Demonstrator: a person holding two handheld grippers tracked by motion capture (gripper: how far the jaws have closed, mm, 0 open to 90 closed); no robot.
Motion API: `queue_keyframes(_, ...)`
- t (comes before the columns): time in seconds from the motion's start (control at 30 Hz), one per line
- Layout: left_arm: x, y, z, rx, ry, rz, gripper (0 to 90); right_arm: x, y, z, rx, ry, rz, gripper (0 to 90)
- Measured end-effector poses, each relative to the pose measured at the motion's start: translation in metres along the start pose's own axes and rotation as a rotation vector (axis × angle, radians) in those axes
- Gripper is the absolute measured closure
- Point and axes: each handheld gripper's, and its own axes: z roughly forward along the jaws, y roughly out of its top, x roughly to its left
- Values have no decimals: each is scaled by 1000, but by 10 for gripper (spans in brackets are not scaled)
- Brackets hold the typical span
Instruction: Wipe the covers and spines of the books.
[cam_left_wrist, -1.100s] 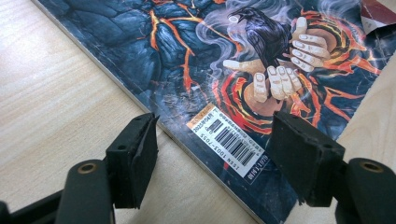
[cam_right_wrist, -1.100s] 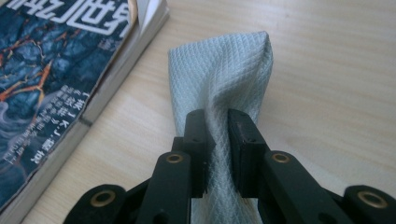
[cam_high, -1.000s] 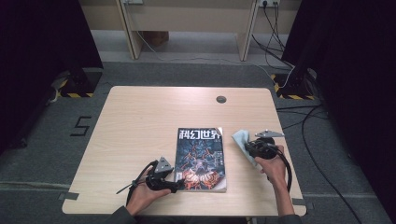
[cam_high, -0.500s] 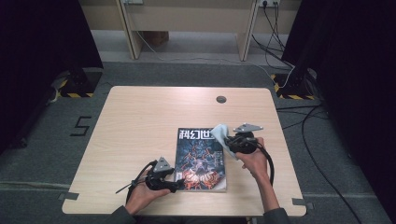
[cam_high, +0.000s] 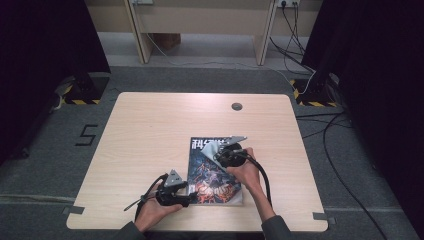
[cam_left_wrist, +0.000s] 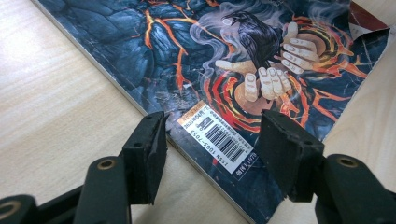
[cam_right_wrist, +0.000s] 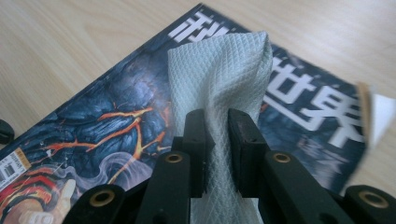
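On the wooden table (cam_high: 150, 130), at the left, the left gripper (cam_high: 186, 199) is low at the near left corner of the magazine (cam_high: 212, 175). In the left gripper view its two black jaws stand apart, one on each side of the corner with the barcode label (cam_left_wrist: 219, 137); they have just been closing, and the pads do not press the cover. The magazine lies flat, near the front edge of the table, a little right of the middle, with white title characters at its far end. Further right, the right gripper (cam_high: 218, 154) is over the upper part of the cover. Its jaws are clamped on a pale cloth (cam_right_wrist: 219, 88) that stands up between them, above the title.
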Motion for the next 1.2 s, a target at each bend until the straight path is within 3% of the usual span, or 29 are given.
queue_keyframes(0.13, -4, -1, -2, 6, -3, 7, 412, 7, 1, 17, 35, -17, -32, 764)
queue_keyframes(0.27, -4, -2, -2, 5, -5, 4, 412, 3, 2, 20, 37, -48, -43, 753)
queue_keyframes(0.3, -4, -2, -2, 5, -5, 6, 412, 0, 2, 20, 39, -86, -49, 750)
queue_keyframes(0.33, -5, -2, -2, 4, -5, 6, 412, -13, 1, 19, 32, -130, -39, 749)
queue_keyframes(0.37, -5, -2, -2, 5, -5, 7, 412, -13, 1, 19, 32, -130, -39, 749)
queue_keyframes(0.4, -5, -2, -2, 4, -5, 8, 412, -25, -1, 18, 21, -150, 6, 748)
queue_keyframes(0.43, -5, -2, -2, 4, -5, 8, 412, -25, -1, 18, 21, -150, 6, 748)
queue_keyframes(0.47, -5, -2, -2, 3, -1, 9, 413, -36, -4, 16, 13, -175, 30, 748)
queue_keyframes(0.67, -8, -3, -3, 2, 10, 15, 422, -52, -8, 11, 8, -222, 50, 747)
queue_keyframes(0.9, -11, -3, -3, 5, 6, 20, 422, -45, -6, 14, 17, -238, 33, 753)
queue_keyframes(1.13, -13, -4, -4, 5, 4, 25, 417, -13, 5, 24, 25, -153, -59, 751)
queue_keyframes(1.2, -12, -4, -4, 3, 1, 25, 418, -15, 5, 24, 24, -149, -53, 740)
